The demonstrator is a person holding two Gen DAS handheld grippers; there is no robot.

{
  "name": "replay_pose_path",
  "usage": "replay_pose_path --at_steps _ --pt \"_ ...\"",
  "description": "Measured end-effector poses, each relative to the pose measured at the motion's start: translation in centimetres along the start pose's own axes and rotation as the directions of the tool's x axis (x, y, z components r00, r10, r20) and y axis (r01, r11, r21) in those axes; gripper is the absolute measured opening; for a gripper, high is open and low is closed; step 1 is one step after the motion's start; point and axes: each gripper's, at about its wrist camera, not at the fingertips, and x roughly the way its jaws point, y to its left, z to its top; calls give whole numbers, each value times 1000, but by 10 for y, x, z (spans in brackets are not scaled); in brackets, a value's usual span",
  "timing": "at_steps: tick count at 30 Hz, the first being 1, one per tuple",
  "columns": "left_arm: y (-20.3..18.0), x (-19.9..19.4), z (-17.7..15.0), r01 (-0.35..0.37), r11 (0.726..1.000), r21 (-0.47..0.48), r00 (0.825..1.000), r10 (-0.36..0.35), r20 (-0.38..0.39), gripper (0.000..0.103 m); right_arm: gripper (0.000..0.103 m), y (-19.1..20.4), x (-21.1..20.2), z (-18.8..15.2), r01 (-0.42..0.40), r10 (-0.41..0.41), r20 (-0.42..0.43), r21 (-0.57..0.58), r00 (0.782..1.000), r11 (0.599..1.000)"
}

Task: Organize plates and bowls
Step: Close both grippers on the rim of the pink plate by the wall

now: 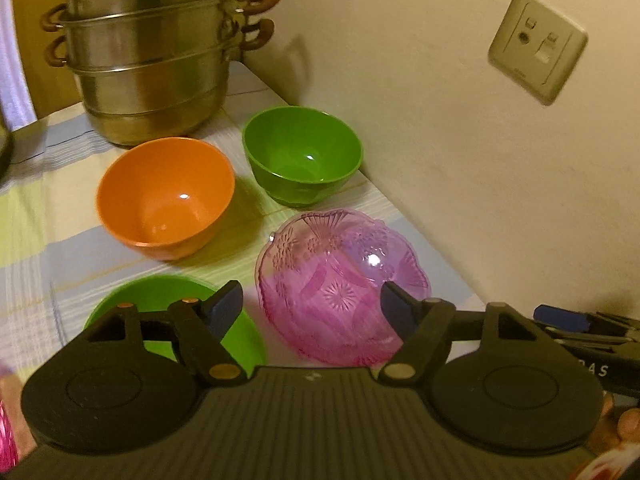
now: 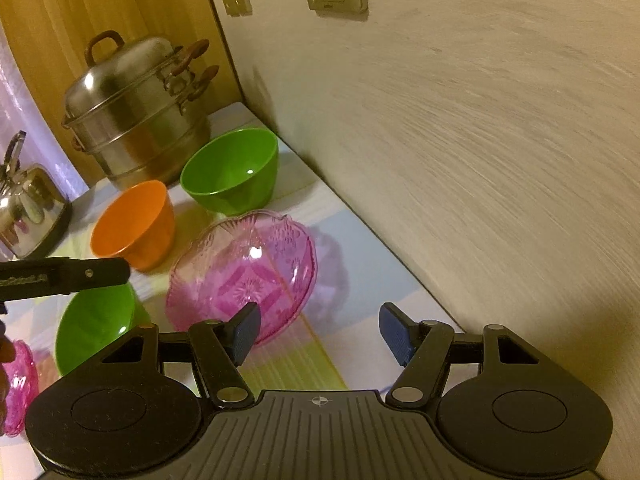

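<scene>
A pink clear patterned dish [image 1: 340, 284] [image 2: 244, 272] sits on the checked tablecloth by the wall. Behind it stand an orange bowl [image 1: 166, 196] [image 2: 134, 224] and a green bowl [image 1: 302, 154] [image 2: 232, 170]. A second green bowl [image 1: 160, 300] [image 2: 94, 320] is nearest, at the left. My left gripper [image 1: 312, 308] is open, its jaws hanging over the near side of the pink dish and holding nothing. My right gripper [image 2: 320, 328] is open and empty, just right of the pink dish, over the cloth. It shows at the right edge of the left wrist view [image 1: 580, 328].
A stacked steel steamer pot [image 1: 148, 52] [image 2: 136, 120] stands at the back corner. A steel kettle [image 2: 28, 208] is at the left. Another pink dish [image 2: 18, 384] lies at the near left. The wall [image 2: 480, 160] with sockets runs along the right.
</scene>
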Motion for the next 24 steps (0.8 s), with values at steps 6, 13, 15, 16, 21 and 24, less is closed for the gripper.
replay_pose_path --at_steps 6,13,15,16,21,24 --pt "7 35 12 -2 999 53 999 5 -48 69 66 -4 23 12 -2 2 -7 2 1000 1000" --pt "13 66 18 -4 997 72 997 10 -83 55 66 -7 49 21 -11 12 -25 6 1000 1000" --pt "14 74 19 -6 997 77 995 14 -95 55 66 -7 56 23 -10 10 -34 5 999 1000" --pt "14 78 19 -8 997 81 995 17 -102 53 66 -7 60 24 -9 10 -38 3 999 1000" --pt "15 93 16 -19 995 100 992 31 -124 49 60 -8 80 24 -3 3 -64 1 998 1000" --pt "15 101 13 -32 992 123 989 48 -136 48 57 -8 91 23 -1 1 -82 -1 997 1000"
